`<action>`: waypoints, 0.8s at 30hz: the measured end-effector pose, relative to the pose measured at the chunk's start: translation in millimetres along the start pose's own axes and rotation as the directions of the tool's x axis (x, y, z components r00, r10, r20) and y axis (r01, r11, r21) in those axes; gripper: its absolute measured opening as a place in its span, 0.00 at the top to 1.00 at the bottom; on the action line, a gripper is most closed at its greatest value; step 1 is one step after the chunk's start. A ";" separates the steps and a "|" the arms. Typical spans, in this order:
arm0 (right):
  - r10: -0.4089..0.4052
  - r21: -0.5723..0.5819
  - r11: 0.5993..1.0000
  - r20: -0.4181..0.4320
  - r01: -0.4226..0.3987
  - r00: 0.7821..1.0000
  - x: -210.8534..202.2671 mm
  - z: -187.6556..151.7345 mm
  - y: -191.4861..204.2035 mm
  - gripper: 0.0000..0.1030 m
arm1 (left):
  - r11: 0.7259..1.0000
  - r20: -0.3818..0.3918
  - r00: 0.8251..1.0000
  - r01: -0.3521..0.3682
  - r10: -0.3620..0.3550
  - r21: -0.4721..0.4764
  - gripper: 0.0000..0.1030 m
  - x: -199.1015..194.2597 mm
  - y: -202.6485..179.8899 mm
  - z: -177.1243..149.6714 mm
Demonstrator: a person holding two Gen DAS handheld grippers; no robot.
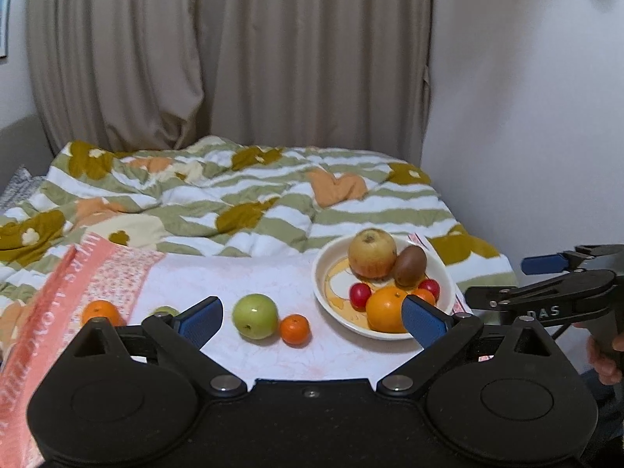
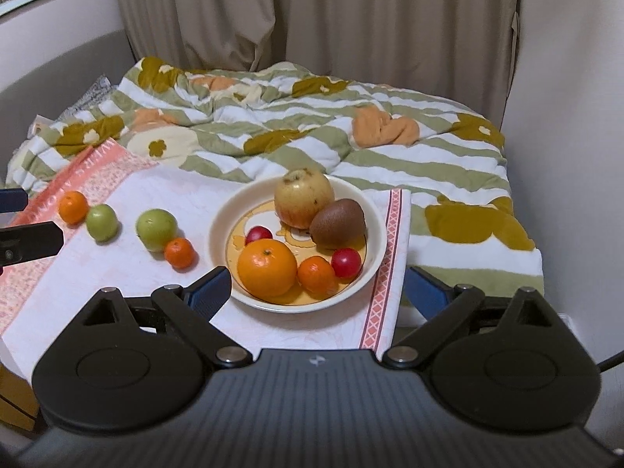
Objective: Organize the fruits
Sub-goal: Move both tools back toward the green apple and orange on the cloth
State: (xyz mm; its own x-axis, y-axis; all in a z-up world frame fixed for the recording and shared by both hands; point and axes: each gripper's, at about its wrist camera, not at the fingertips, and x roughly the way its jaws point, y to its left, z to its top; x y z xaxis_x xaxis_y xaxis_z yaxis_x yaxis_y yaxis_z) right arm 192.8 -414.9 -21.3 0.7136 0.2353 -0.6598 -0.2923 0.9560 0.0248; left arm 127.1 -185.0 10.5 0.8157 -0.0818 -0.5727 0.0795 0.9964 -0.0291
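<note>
Fruit is split: the plate (image 2: 378, 234) holds an apple, kiwi, orange, tangerine and two red fruits, while two green apples (image 2: 156, 229) and two tangerines (image 2: 179, 252) lie loose on the cloth (image 2: 241, 319). We hold the left gripper (image 1: 312, 318) and right gripper (image 2: 316, 284) with fingers apart, empty. Round fruit may roll off the soft bed if nudged.

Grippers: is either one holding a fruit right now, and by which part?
Nothing is held. The left gripper and right gripper are both open and empty.
</note>
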 end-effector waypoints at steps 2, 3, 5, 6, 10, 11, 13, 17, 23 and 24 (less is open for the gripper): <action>0.000 -0.001 1.000 0.006 0.000 1.000 -9.3 1.9 2.7 0.00 | 1.000 0.019 1.000 -0.025 0.025 0.001 0.02 -11.8 3.1 0.1; 0.001 -0.001 1.000 0.010 -0.001 1.000 -14.1 2.5 5.5 0.00 | 0.999 0.027 0.999 -0.041 0.041 0.005 0.02 -17.6 5.0 -0.4; 0.009 0.002 1.000 0.017 -0.009 1.000 -21.5 4.5 9.4 0.00 | 0.997 0.041 0.996 -0.080 0.080 0.017 0.02 -28.6 9.6 -1.6; 0.010 0.006 1.000 0.020 -0.010 1.000 -24.7 5.7 12.1 0.00 | 0.995 0.050 0.994 -0.100 0.099 0.025 0.01 -33.6 12.5 -3.0; 0.031 0.019 0.999 0.050 -0.032 0.998 -39.2 11.3 26.4 0.00 | 0.989 0.069 0.987 -0.145 0.143 0.026 0.00 -48.2 35.5 -10.2; 0.038 0.021 0.999 0.056 -0.040 0.998 -42.4 13.5 31.2 0.00 | 0.988 0.068 0.986 -0.155 0.154 0.009 0.00 -50.4 44.2 -11.8; 0.052 0.021 0.998 0.065 -0.054 0.997 -47.4 18.0 40.2 0.00 | 0.983 0.065 0.981 -0.183 0.184 -0.024 0.00 -54.8 61.6 -13.4; 0.058 0.018 0.998 0.078 -0.060 0.995 -54.0 28.3 64.0 0.00 | 0.972 0.073 0.969 -0.233 0.235 -0.039 0.00 -63.5 92.1 -11.3; 0.034 0.050 0.998 0.096 -0.039 0.995 -52.7 37.8 103.5 0.00 | 0.967 0.083 0.963 -0.252 0.255 -0.049 0.00 -62.8 139.6 -11.9; 0.032 0.060 0.997 0.107 -0.038 0.994 -52.1 37.8 109.1 0.00 | 0.970 0.079 0.967 -0.239 0.242 -0.047 0.00 -60.8 147.7 -11.8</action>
State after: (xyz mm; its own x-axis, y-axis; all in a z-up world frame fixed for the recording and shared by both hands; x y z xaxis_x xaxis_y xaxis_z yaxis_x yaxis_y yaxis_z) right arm 147.8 -316.3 44.2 0.7678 0.2828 -0.5749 -0.2804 0.9551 0.0954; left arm 82.4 -32.7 31.3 0.8531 0.1601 -0.4966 -0.1445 0.9870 0.0700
